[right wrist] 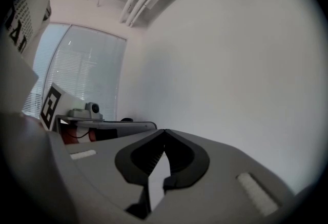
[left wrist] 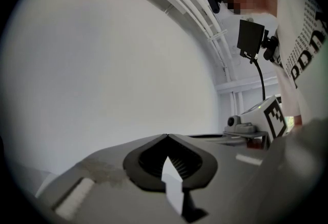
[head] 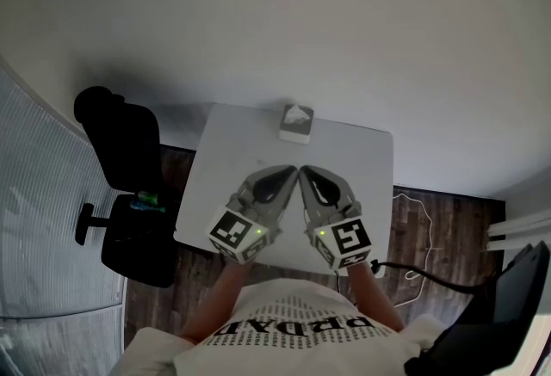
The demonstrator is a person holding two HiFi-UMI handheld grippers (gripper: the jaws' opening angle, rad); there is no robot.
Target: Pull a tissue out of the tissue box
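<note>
We find both grippers at lower centre of the head view, held level, tips angled towards each other. The left gripper (head: 293, 169) has its jaws closed and empty; the right gripper (head: 304, 170) likewise. Forearms (head: 222, 292) extend behind.

Shirt (head: 297, 347) bore big dark letters, roughly "PPDAP" (finer rows were unreadable), square code markers stood on left marker cube (head: 238, 233) and right marker cube (head: 347, 243), just beyond the shirt

Tissue box (head: 296, 126): small, squarish, pale grey. Stands upright at the far edge of the white desk (head: 225, 161), near its middle. White tissue (head: 298, 114) protrudes, crumpled, from the top opening.
</note>
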